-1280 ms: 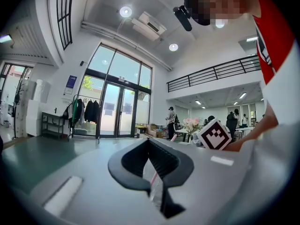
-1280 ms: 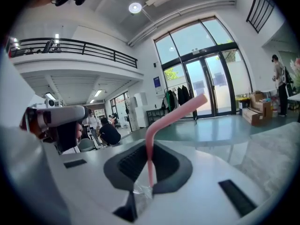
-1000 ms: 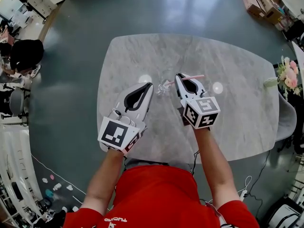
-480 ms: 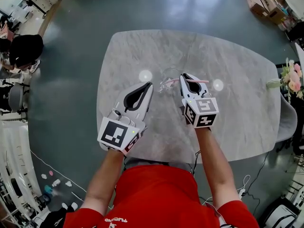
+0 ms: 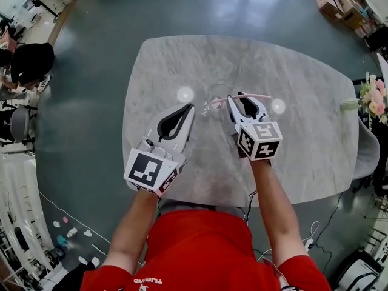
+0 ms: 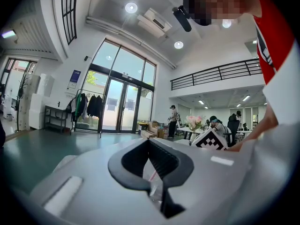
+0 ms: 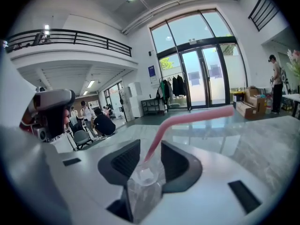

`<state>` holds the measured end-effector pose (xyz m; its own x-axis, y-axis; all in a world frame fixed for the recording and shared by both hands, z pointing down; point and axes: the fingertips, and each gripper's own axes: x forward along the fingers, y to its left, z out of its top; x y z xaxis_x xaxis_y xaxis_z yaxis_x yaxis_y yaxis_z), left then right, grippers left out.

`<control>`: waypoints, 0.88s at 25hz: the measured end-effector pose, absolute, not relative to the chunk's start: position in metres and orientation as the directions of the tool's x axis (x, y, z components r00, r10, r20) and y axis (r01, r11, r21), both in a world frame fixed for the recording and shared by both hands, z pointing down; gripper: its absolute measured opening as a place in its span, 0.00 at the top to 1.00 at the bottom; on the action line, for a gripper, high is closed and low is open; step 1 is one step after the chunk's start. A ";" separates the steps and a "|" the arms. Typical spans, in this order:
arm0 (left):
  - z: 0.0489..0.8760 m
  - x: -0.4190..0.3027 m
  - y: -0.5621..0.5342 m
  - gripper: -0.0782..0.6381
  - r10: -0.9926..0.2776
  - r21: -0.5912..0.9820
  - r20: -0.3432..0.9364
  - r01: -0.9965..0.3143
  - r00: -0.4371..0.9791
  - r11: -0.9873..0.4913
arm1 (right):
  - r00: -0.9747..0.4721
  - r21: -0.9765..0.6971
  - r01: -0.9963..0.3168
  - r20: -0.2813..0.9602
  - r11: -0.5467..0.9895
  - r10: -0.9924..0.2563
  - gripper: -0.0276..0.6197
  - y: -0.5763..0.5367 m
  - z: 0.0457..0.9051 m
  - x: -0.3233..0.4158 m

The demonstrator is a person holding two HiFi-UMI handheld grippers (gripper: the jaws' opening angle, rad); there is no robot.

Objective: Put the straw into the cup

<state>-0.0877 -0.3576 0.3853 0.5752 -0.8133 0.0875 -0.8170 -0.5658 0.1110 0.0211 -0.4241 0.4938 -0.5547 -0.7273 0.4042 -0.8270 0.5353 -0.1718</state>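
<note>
Tilting downward, right hand-held gripper (image 5: 244,100) has just opened around the straw (image 7: 197,116).

Shirt: we see a red short-sleeved top (image 5: 200,247) with white lettering on it.
Left tool (image 5: 190,107): white shell, black jaw lining; left cube (image 5: 150,171) bears black-and-white squares.
Right tool (image 5: 237,97): we find the same; right cube (image 5: 260,141) likewise.

An office hall: tall glass doors (image 6: 117,111), a mezzanine railing (image 7: 70,35), people at desks (image 7: 101,123).
</note>
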 end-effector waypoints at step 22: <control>0.355 -0.069 -0.323 0.88 -0.770 0.053 0.050 -0.772 0.636 -0.634 | -0.586 -0.150 -0.810 0.224 0.566 -0.779 0.80 -0.332 0.399 0.045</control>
<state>-0.0694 -0.3232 0.3549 0.6360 -0.7701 0.0495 -0.7716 -0.6339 0.0532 0.0455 -0.3318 0.3991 -0.5857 -0.7789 0.2242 -0.8104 0.5664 -0.1495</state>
